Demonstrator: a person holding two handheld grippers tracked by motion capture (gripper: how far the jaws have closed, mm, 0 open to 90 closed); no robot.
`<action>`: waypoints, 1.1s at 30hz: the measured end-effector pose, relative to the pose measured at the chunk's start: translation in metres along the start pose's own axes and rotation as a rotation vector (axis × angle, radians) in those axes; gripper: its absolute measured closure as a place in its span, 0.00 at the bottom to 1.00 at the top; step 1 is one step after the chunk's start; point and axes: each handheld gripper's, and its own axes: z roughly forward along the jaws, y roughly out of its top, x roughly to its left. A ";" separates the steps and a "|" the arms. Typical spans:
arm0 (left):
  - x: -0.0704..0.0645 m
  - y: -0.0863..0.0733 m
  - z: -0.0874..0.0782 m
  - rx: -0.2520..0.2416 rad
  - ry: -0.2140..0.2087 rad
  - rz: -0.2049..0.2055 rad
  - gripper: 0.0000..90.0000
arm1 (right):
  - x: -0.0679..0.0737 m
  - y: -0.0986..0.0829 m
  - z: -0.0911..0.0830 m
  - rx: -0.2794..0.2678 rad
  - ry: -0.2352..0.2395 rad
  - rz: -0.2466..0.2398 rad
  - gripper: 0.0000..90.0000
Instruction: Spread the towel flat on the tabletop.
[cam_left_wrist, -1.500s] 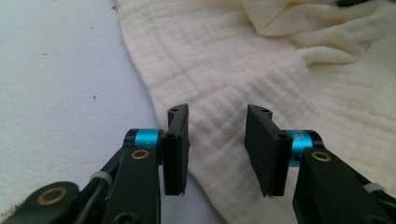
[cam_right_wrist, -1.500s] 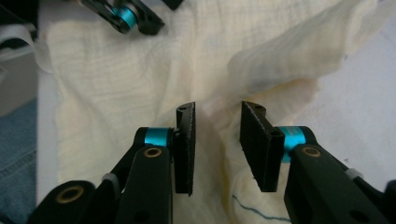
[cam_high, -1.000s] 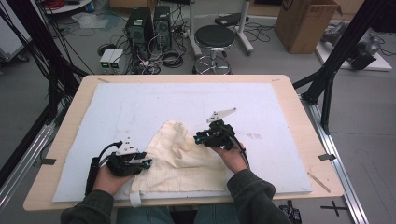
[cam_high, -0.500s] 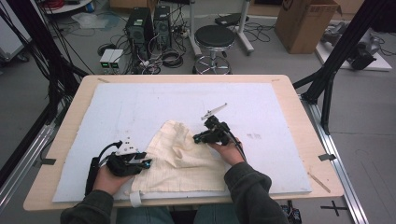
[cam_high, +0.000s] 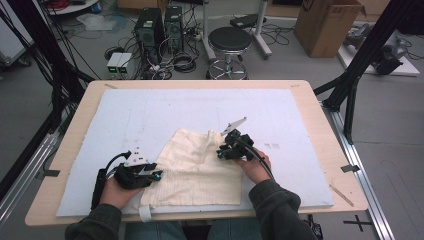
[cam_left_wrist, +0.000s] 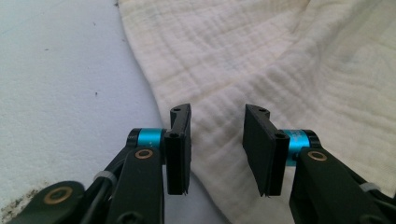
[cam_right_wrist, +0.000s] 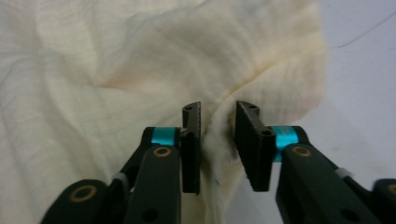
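Note:
A cream, crinkled cloth (cam_high: 200, 170) lies spread on the pale mat, its far right corner bunched up. My right gripper (cam_high: 221, 151) sits at that corner. In the right gripper view the jaws (cam_right_wrist: 218, 109) pinch a raised fold of the cloth (cam_right_wrist: 116, 70) between them. My left gripper (cam_high: 156, 175) rests at the cloth's left edge. Seen from the left gripper view, its jaws (cam_left_wrist: 217, 112) stand open just above the cloth (cam_left_wrist: 280, 56), straddling the edge, with nothing gripped.
The pale blue mat (cam_high: 150, 115) covers most of the wooden table (cam_high: 330, 145). A white strap (cam_high: 145, 214) hangs at the front edge. A thin wooden stick (cam_high: 342, 195) lies at the right front. Stool, computers and cables stand beyond the table.
My right gripper has shifted slightly toward the person and lower, still at the bunched corner of the cloth. The left gripper has stayed in place.

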 end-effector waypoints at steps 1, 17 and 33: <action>0.000 0.000 0.000 0.000 0.000 0.000 0.69 | 0.000 -0.001 -0.001 -0.017 0.013 0.011 0.75; 0.000 0.000 0.000 -0.002 -0.001 0.000 0.69 | -0.062 -0.019 -0.037 -0.189 -0.050 0.266 0.77; 0.001 0.000 0.000 -0.002 -0.004 0.001 0.69 | -0.031 -0.006 -0.002 -0.069 -0.029 0.097 0.72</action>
